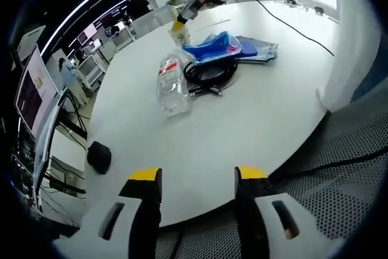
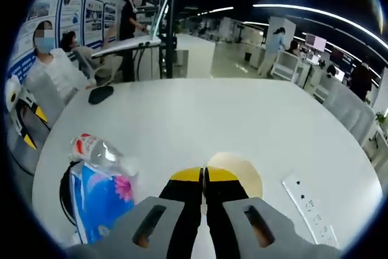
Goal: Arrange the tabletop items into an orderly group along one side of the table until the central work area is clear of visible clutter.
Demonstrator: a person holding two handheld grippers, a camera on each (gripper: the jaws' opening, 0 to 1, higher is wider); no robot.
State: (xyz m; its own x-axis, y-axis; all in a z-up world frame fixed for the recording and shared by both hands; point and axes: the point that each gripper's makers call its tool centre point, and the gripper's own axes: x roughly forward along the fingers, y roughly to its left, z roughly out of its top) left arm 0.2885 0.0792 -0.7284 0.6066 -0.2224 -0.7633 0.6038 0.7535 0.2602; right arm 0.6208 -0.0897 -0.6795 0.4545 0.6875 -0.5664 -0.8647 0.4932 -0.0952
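Right gripper pinched on a small yellow-capped bottle at the table's far side.

In the left gripper view the right gripper (image 1: 182,19) stood over the small bottle with a yellow cap (image 1: 177,31), and in the right gripper view (image 2: 204,175) its jaws looked pressed together above that cap. The left gripper (image 1: 197,175) hung open over the round white table (image 1: 254,125), holding nothing. A clear plastic water bottle (image 1: 170,84) lay on its side, touching a coiled black cable (image 1: 211,72) beside a blue tissue pack (image 1: 212,47). The small bottle probably needed keeping upright and setting close beside this cluster, without nudging the lying bottle into a roll.
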